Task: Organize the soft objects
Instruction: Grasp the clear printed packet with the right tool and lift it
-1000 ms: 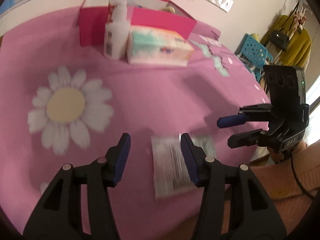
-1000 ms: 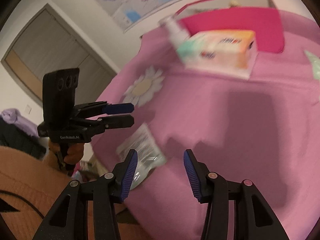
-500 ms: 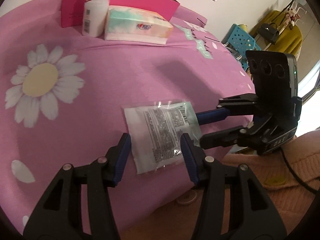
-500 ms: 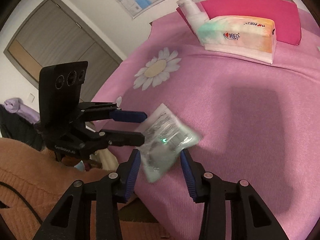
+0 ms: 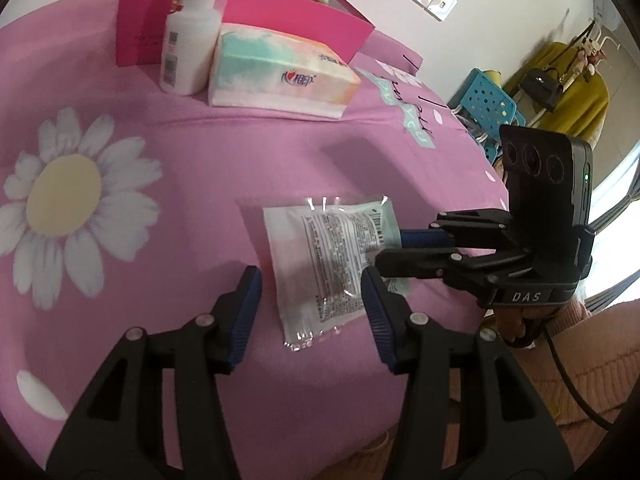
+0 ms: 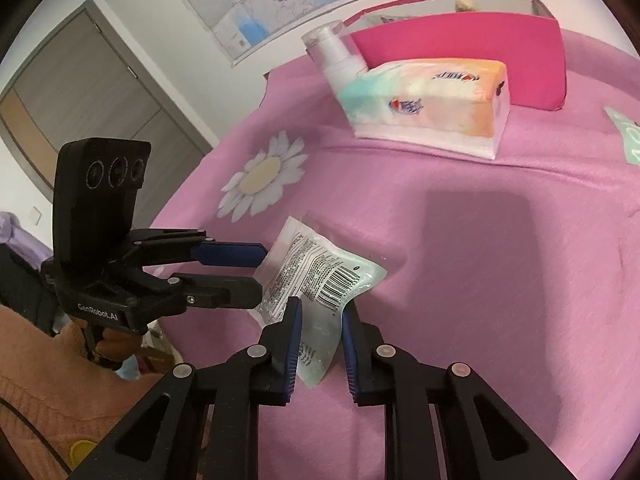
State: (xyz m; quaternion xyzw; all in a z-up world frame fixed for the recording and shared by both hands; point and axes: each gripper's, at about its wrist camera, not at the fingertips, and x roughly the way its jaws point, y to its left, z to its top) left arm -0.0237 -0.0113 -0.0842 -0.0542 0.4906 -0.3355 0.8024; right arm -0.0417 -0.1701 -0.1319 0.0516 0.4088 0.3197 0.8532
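Observation:
A clear plastic packet (image 5: 332, 256) with printed text and a barcode is lifted at one end off the pink cloth. My right gripper (image 6: 320, 320) is shut on its corner; the packet (image 6: 316, 276) buckles between the fingers. In the left wrist view the right gripper (image 5: 384, 248) comes in from the right and holds the packet's edge. My left gripper (image 5: 310, 300) is open, its fingers either side of the packet's near end without squeezing it. From the right wrist view the left gripper (image 6: 256, 276) sits open beside the packet.
A soft tissue pack (image 5: 280, 76) lies at the back, next to a white pump bottle (image 5: 192, 40) and in front of a pink open box (image 5: 288, 16). The pink cloth (image 5: 160, 128) has a daisy print (image 5: 68, 200). The table edge is close to me.
The right gripper has closed tighter on the packet and lifted its corner. The left gripper has moved back a little, so the packet lies further ahead of its fingers.

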